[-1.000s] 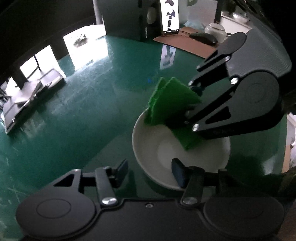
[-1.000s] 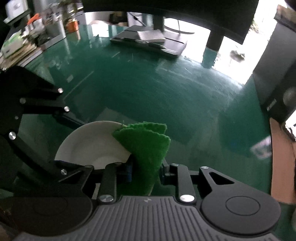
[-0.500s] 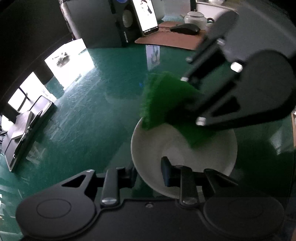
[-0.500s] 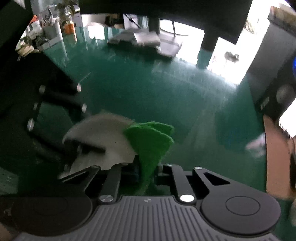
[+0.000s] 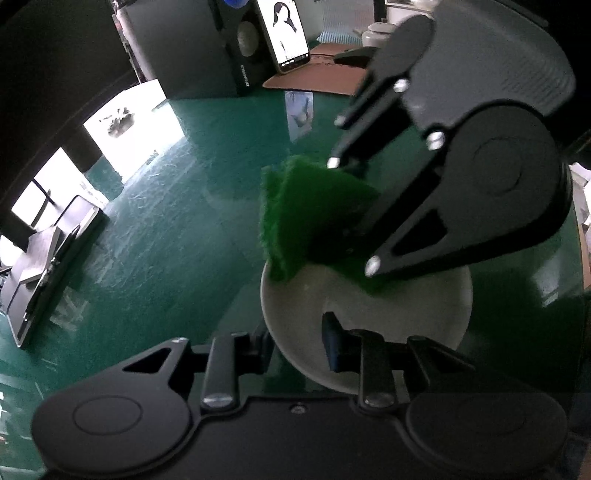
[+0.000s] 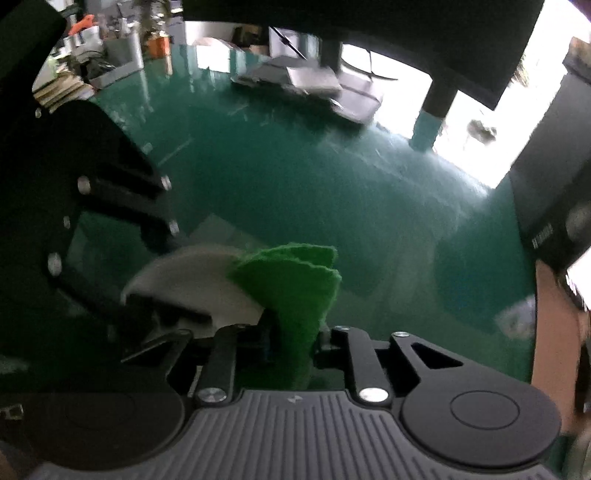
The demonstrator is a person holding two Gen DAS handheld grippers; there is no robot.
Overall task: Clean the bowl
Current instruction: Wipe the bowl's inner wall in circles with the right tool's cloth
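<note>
A white bowl [image 5: 399, 317] is held by its near rim in my left gripper [image 5: 295, 345], which is shut on it above the green table. My right gripper [image 6: 291, 339] is shut on a folded green scouring pad [image 6: 291, 284], also seen in the left wrist view [image 5: 310, 218]. The pad hangs over the bowl's far rim and reaches into it. In the right wrist view the bowl [image 6: 192, 280] shows left of the pad, partly hidden by the left gripper's body.
A glossy green table [image 5: 166, 240] lies below. A phone [image 5: 288, 33] and a black speaker [image 5: 207, 48] stand at the back. A laptop [image 5: 48, 266] lies at the left. A brown mat [image 5: 321, 77] is at the back right.
My left gripper closed onto the bowl's rim and lifted it. The right gripper with the pad moved closer over the bowl's far side.
</note>
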